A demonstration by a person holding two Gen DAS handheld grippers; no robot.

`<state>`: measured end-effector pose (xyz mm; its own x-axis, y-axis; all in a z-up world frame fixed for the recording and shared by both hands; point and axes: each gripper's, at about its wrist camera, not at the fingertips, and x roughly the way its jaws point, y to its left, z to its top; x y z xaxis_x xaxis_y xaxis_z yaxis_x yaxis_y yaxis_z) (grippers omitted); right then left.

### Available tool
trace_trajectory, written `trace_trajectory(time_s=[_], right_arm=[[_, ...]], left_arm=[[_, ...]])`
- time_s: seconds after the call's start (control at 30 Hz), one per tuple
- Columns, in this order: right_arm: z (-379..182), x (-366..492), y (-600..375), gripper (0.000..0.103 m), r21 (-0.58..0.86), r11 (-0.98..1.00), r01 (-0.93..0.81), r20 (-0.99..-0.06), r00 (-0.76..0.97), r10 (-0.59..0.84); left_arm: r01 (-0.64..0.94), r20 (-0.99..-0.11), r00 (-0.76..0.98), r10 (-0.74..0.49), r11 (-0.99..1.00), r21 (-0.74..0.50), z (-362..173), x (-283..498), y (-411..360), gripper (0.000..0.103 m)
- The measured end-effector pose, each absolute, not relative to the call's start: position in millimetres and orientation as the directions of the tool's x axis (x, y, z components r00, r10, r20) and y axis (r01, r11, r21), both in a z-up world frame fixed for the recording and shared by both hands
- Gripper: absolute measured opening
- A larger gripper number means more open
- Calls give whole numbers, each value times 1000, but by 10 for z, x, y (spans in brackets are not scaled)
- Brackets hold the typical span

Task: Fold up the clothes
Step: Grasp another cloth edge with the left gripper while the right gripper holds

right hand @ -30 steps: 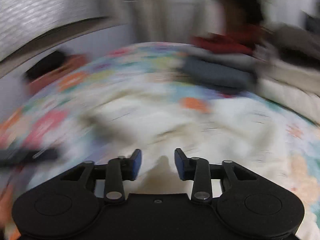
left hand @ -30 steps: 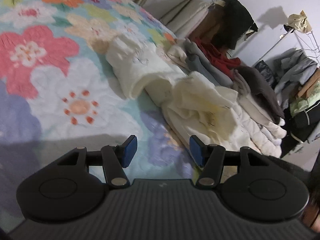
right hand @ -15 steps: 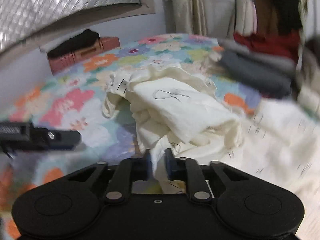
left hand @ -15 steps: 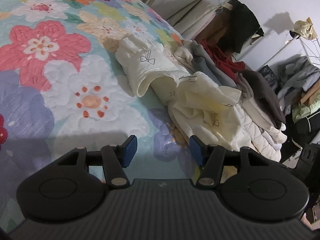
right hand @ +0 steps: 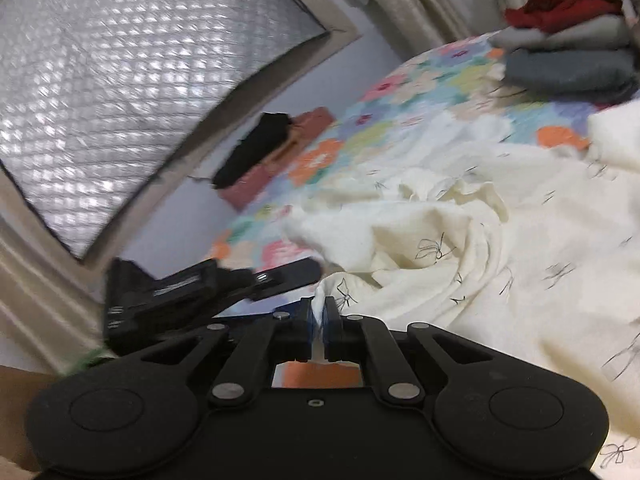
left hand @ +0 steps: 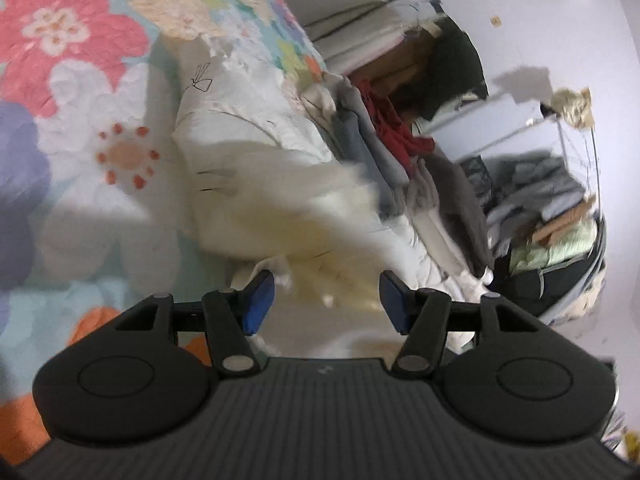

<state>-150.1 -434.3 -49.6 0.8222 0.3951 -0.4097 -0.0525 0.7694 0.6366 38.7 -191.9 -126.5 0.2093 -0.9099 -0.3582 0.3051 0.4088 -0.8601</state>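
The right gripper (right hand: 319, 322) is clamped on a corner of the cream garment (right hand: 460, 240); a thin fold of cloth shows between the blue pads (right hand: 306, 322). A corner pinch of this kind gives control of one edge so the cloth can be pulled taut or lifted clear of the bed (right hand: 320, 160).

The left gripper (left hand: 326, 300) has its jaws wide apart and holds nothing. Cream cloth, blurred in this view, lies just ahead of and partly between its fingers (left hand: 258, 296). Judged from this placement, it is positioned to take a second corner, which a two-handed fold requires. In the right wrist view the left gripper (right hand: 280, 276) appears just beside the pinched corner, consistent with that reading.

The garment lies crumpled on the floral bed cover, printed with small bow marks. It is not yet spread flat, so the fold proper appears not to have started.

Beyond the garment, a pile (left hand: 380, 140) of grey, red and cream clothes lies along the far edge of the bed. Farther back stand a clothes rack (left hand: 432, 52) and a wall.
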Motion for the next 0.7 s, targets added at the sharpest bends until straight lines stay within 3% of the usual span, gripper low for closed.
trace_trajectory(time_s=[0.03, 0.23, 0.37, 0.7], right_arm=[[-504, -1526, -4330, 7, 644, 760, -89, -383, 822, 421], [-543, -1717, -4303, 7, 674, 730, -113, -341, 829, 443], [-409, -1805, -4377, 7, 681, 726, -96, -306, 864, 401], [7, -1892, -4602, 7, 589, 808, -8, -339, 905, 256]], left_arm=[[269, -358, 203, -912, 403, -875, -1305, 404, -1897, 72], [97, -417, 185, -890, 438, -894, -1464, 369, -1765, 72], [151, -468, 171, -867, 493, -857, -1278, 184, -1650, 75], [338, -371, 135, -919, 395, -854, -890, -385, -1751, 80]])
